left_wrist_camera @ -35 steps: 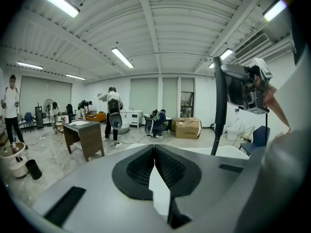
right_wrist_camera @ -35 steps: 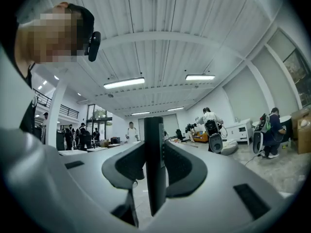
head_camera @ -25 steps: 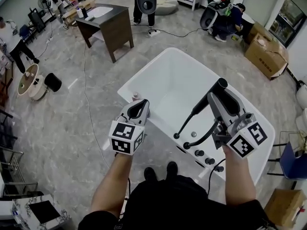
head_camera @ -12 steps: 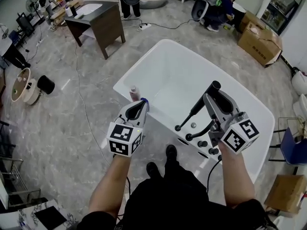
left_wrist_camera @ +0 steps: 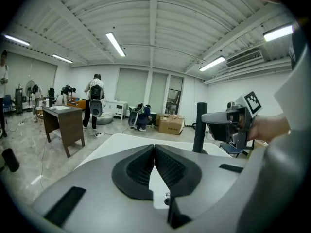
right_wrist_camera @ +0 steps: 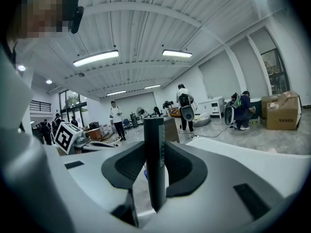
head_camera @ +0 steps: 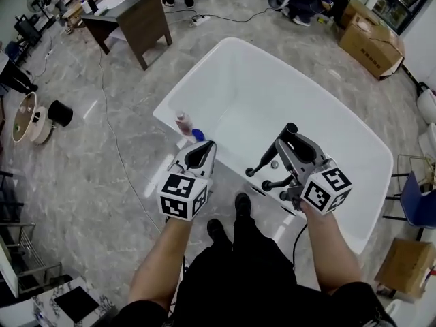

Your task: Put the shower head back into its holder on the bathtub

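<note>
Clamping shower head [right_wrist_camera: 155,169] upright, right tongs [head_camera: 293,145] hang over bathtub [head_camera: 191,77] near rim; holder presumably below; left tongs [head_camera: 201,152] closed, empty.

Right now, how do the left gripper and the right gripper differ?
The left gripper has its jaws together with nothing between them; the right gripper clamps the upright black shower head. In the head view the left gripper is by the pink bottle at the bathtub rim, while the right gripper is further right, beside the black taps. Both are grey, hand-held, with a marker cube.
</note>
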The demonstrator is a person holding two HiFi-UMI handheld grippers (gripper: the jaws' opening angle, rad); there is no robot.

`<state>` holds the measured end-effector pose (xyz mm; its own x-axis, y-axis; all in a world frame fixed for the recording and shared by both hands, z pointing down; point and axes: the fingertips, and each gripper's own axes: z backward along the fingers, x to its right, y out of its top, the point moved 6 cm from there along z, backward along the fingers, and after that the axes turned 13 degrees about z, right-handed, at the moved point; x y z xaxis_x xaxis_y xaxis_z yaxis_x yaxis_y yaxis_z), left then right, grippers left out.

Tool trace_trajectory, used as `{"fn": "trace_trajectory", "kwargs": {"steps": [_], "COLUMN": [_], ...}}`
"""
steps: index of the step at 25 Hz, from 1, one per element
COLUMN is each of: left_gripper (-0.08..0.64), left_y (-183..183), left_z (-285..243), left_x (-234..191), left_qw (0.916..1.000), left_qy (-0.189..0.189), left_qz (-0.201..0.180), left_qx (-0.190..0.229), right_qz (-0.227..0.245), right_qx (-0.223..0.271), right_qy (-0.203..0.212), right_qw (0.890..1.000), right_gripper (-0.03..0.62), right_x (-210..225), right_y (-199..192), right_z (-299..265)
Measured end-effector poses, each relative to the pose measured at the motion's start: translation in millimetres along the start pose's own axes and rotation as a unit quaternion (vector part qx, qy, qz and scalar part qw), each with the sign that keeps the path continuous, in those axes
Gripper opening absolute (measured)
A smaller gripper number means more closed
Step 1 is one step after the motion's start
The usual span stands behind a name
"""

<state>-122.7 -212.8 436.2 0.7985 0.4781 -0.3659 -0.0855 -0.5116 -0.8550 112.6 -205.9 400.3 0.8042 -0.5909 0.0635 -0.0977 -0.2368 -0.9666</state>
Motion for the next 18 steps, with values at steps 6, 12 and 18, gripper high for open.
{"fn": "trace_trajectory", "kwargs": {"steps": [6,12,18], "left_gripper": [0.015,0.015,0.015], "left_y": [-23.8,-46.0,-69.0], "left_z": [-14.6,-21.4,-24.1], "left_x": [4.1,0.0,-3.1], "left_qw": [0.9994,0.9982,0.9965], "left_qy": [-0.001,-0.004,-0.006], "left_qz": [0.021,0.039,0.054], "left_qx": [-0.027,-0.046,-0.063], "right_qz": [-0.011,-0.013,-0.014], "right_qx": [-0.038,-0.067,-0.083], "right_qy": [0.006,0.003,0.0], "right_qw": [0.999,0.998,0.996], "right_gripper": [0.135,0.137,0.137], "right_x": [6.7,6.9,2.5], "right_y": [-33.2,-63.2,-85.4], "right_z": [-11.1,-22.7,-29.7]}}
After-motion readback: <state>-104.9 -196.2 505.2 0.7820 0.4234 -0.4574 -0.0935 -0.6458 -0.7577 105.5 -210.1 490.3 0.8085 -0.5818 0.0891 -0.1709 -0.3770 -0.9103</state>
